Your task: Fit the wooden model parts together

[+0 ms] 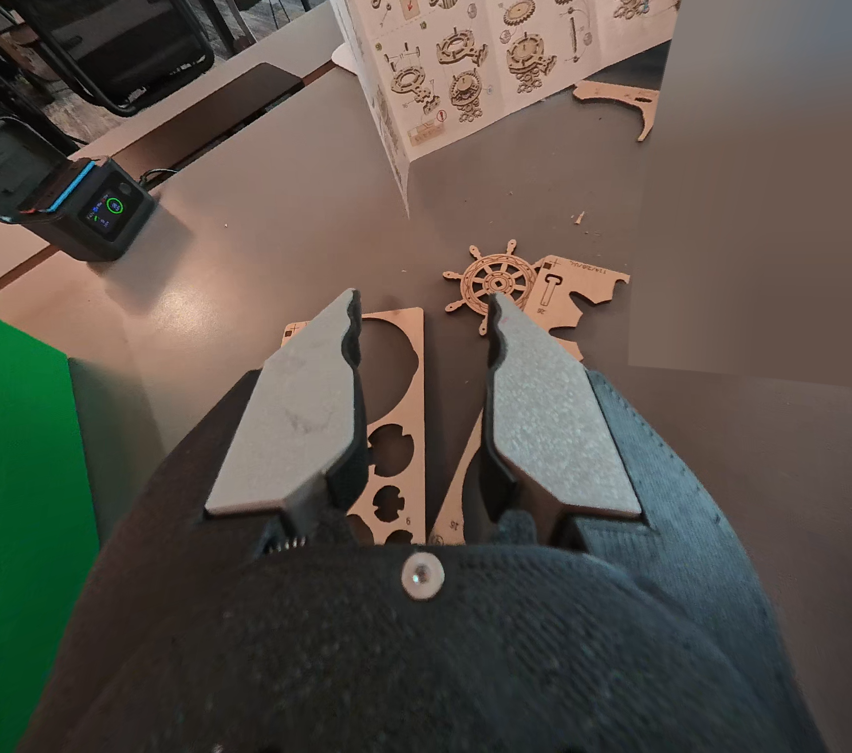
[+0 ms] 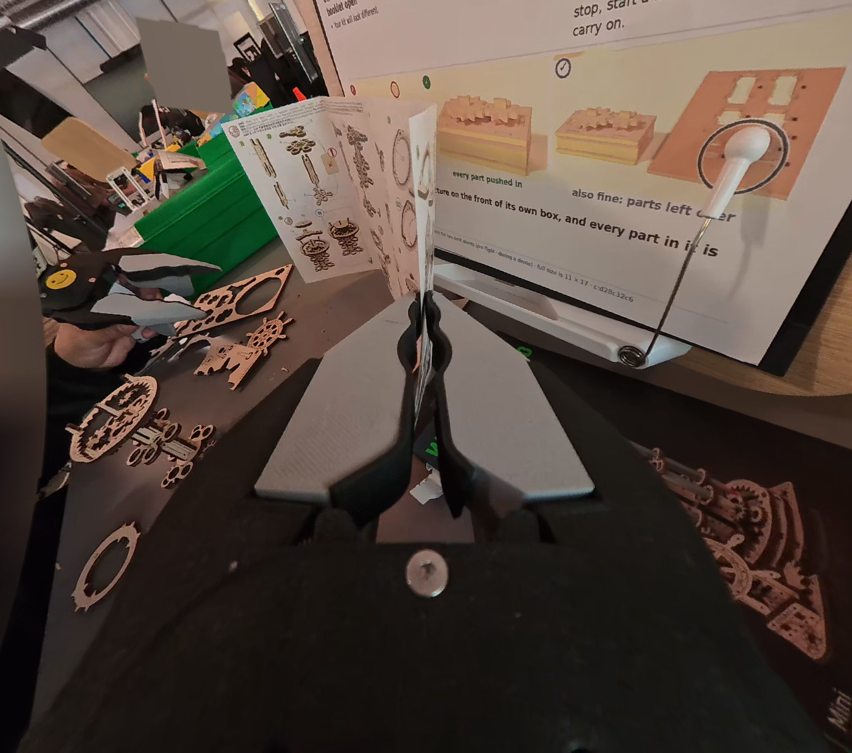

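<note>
My left gripper (image 1: 424, 302) is open and empty, hovering over a wooden sheet with round cut-outs (image 1: 401, 408). A wooden ship's wheel (image 1: 495, 283) lies just ahead on a sheet fragment (image 1: 576, 288). My right gripper (image 2: 424, 306) is shut on the edge of the folded instruction booklet (image 2: 322, 187), which stands upright. In the right wrist view the left gripper (image 2: 210, 290) shows at the left above the cut-out sheet (image 2: 244, 297) and the wheel (image 2: 269, 332). A partly built wooden gear model (image 2: 133, 426) and a toothed ring (image 2: 108, 565) lie nearer.
A dark device with a lit screen (image 1: 92, 210) sits at the table's left. A curved wooden piece (image 1: 618, 99) lies behind the booklet (image 1: 484, 16). A printed board on a white stand (image 2: 553, 325) rises at the right. A dark kit box (image 2: 760, 546) lies beside my right gripper. From my left tips it is roughly 15 cm to the partly built wooden gear model (image 2: 133, 426); from my right, 25 cm.
</note>
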The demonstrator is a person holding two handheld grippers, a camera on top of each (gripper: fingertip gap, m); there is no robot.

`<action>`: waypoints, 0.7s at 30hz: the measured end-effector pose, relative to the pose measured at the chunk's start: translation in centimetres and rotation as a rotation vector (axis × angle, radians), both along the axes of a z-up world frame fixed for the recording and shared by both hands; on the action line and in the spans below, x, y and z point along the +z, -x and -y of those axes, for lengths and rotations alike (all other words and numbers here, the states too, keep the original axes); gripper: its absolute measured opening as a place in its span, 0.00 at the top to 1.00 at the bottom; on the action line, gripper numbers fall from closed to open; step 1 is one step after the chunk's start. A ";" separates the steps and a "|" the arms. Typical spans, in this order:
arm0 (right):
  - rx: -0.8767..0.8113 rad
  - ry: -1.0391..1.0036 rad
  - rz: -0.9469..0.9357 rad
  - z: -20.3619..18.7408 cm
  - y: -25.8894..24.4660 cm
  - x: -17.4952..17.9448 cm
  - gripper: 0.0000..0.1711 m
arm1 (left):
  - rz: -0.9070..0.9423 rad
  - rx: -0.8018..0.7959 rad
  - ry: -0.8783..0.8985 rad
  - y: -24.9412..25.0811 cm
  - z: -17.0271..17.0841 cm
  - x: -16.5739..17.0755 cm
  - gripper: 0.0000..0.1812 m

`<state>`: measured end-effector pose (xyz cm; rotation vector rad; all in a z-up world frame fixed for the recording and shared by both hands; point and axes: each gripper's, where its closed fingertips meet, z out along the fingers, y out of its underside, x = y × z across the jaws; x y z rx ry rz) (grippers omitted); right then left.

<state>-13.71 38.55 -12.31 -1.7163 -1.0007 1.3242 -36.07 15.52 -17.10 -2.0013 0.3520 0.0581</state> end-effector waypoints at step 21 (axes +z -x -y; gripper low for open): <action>0.000 -0.017 -0.005 0.2 0.0 0.2 0.99 | -0.013 -0.008 0.011 -0.2 0.1 -0.3 0.71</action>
